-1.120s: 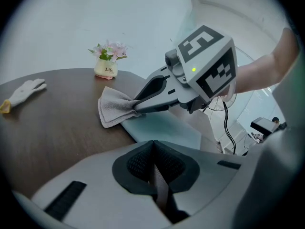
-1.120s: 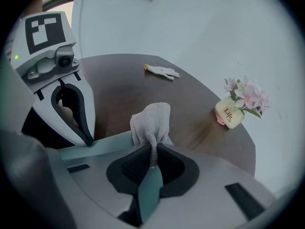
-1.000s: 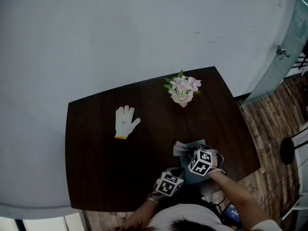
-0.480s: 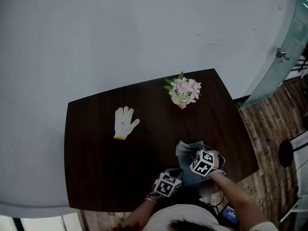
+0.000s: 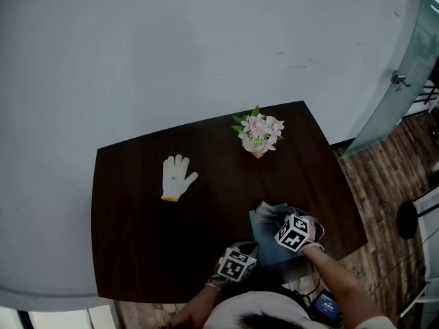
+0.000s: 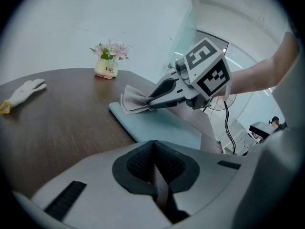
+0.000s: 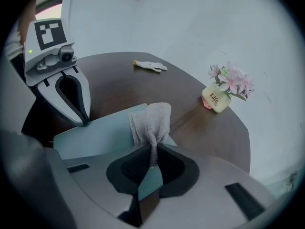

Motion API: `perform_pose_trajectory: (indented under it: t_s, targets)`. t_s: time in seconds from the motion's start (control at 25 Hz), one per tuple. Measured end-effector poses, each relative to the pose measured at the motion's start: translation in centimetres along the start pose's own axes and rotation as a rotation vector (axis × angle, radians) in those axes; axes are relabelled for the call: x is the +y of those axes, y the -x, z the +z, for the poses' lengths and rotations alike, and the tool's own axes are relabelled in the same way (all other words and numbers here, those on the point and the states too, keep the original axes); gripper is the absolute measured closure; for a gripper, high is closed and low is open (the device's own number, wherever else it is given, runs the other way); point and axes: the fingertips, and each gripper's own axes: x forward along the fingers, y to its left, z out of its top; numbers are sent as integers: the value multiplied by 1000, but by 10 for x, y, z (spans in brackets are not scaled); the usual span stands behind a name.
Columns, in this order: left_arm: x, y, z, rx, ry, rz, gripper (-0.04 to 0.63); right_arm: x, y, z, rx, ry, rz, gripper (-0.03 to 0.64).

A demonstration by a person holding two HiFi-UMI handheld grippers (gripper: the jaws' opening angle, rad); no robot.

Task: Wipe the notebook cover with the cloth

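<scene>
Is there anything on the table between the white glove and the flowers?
Nothing: the head view shows bare dark table between glove and flowers.

1. Holds the left gripper [image 6: 154, 161] low and close in front of the body, jaws pressed together with nothing between them.
2. Holds the right gripper [image 7: 151, 162] just beside it and a little farther forward, jaws closed on a bunched cloth [image 7: 151, 120] that sticks out past the tips.
3. Reaches in with the bare right forearm [image 5: 341, 284] from the lower right. Shows only a short part of the left forearm [image 5: 194, 312] at the bottom edge.
4. Angles the right gripper across the front of the left one.
</scene>
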Motion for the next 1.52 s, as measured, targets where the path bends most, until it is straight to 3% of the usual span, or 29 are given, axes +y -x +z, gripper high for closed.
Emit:
perform_pose_trajectory:
  t_s: [1.04, 1.52]
  targets:
    - [-1, -2, -2, -2, -13, 16, 577, -28, 12, -44, 52, -77, -64, 571]
    - [-2, -2, -1, -5, -16, 20, 577, -41, 14, -65, 77, -162, -100, 571]
